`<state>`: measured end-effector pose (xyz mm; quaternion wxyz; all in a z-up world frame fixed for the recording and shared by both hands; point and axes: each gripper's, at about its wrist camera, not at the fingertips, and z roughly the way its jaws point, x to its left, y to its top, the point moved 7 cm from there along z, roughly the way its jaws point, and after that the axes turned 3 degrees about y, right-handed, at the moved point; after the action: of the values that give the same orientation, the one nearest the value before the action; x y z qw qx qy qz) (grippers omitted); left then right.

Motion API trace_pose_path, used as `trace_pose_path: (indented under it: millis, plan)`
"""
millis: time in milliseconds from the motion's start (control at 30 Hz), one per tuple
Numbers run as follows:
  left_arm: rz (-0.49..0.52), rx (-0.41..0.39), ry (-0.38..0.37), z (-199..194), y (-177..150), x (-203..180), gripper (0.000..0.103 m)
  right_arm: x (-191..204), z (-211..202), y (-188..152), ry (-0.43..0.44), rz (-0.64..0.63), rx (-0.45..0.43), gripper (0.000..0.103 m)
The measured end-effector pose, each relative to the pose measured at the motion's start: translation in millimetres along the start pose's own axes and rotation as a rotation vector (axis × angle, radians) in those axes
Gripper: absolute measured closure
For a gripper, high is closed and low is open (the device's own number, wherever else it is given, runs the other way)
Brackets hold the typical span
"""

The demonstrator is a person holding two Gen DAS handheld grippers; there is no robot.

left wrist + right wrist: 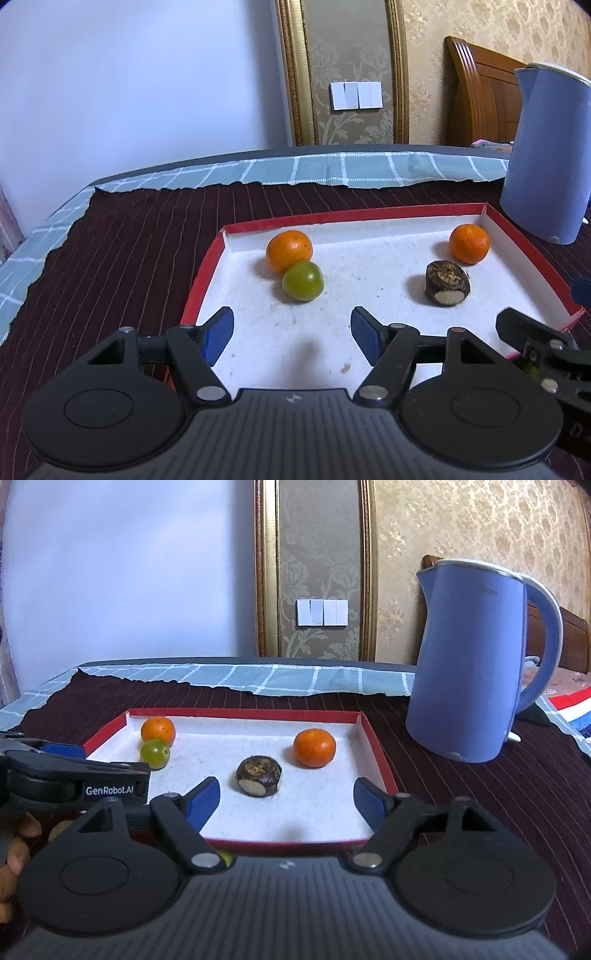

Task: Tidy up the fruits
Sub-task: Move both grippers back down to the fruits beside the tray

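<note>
A red-rimmed white tray (pixel 207 273) (pixel 373 742) holds an orange (pixel 289 251) (pixel 158 730) touching a green fruit (pixel 303 281) (pixel 154 753) at its far left, a second orange (pixel 469 244) (pixel 314 753) at the far right, and a dark brown water chestnut (pixel 447 283) (pixel 259 771) in front of it. My left gripper (pixel 292 334) is open and empty over the tray's near left part. My right gripper (pixel 286 800) is open and empty, just short of the chestnut. A small green fruit (pixel 225 857) peeks out below the tray's near rim.
A blue electric kettle (pixel 469 664) (pixel 546 155) stands on the dark striped cloth (pixel 129 240) right of the tray. A checked teal cloth (pixel 332 168) edges the table's far side. The wall and bed headboard lie behind.
</note>
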<state>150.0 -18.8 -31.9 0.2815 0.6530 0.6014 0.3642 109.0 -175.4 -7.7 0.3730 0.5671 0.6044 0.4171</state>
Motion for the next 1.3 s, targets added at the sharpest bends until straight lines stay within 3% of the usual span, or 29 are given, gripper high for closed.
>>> trace_pose_path:
  millis: [533,900,1300]
  plan:
    - [-0.019,0.015,-0.009,-14,-21,8,0.033,0,-25,-25,0.006,0.016,0.001,0.022]
    - [-0.038,-0.024,0.001,-33,-28,14,0.031,-6,-42,-39,0.007,0.019,0.002,0.022]
    - [-0.056,-0.041,-0.047,-56,-52,31,0.03,-18,-56,-53,-0.016,-0.009,0.01,0.02]
